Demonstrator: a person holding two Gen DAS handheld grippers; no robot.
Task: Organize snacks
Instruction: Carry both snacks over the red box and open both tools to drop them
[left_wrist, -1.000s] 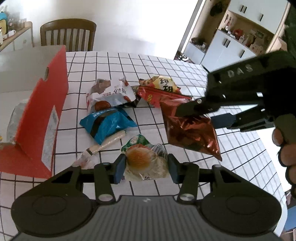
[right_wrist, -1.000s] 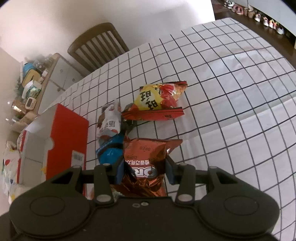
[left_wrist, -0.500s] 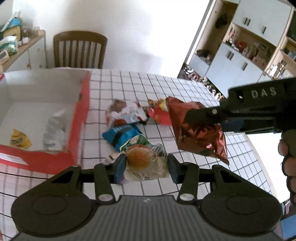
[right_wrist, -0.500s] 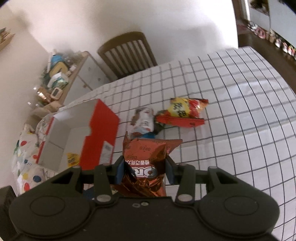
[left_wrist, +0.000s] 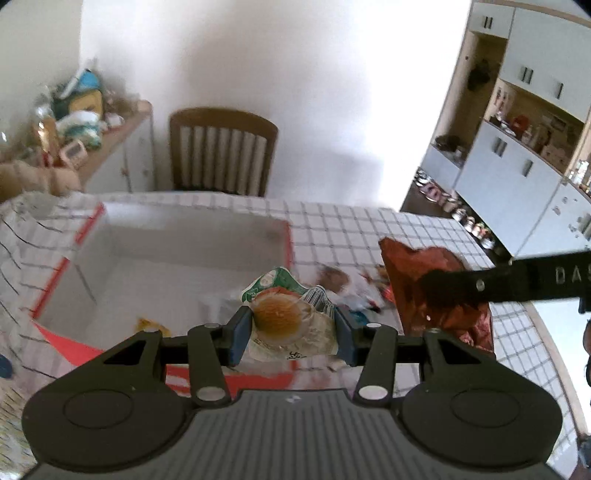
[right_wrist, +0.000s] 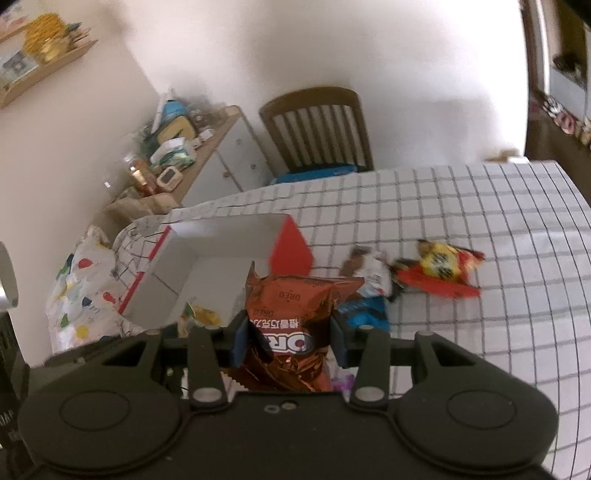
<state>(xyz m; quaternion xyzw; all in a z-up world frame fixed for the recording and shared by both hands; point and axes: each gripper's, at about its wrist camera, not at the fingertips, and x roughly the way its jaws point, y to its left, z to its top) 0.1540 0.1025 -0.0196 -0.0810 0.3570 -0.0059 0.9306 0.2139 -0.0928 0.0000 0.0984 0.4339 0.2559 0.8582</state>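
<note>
My left gripper (left_wrist: 293, 332) is shut on a clear bun packet with a green top (left_wrist: 284, 314), held high over the near right corner of the red-and-white box (left_wrist: 177, 243). My right gripper (right_wrist: 288, 341) is shut on a brown Oreo bag (right_wrist: 291, 321), also raised, beside the box (right_wrist: 221, 240); the bag shows in the left wrist view (left_wrist: 436, 291). A small yellow packet (right_wrist: 203, 314) lies inside the box.
On the checked tablecloth (right_wrist: 480, 229) lie a yellow-and-red bag (right_wrist: 443, 269), a white-brown packet (right_wrist: 369, 269) and a blue packet (right_wrist: 365, 314). A wooden chair (right_wrist: 317, 129) stands at the far edge. A cluttered sideboard (right_wrist: 177, 147) stands at far left.
Both grippers have risen and moved left toward the box, each carrying its packet. The box interior is now in view below them.
</note>
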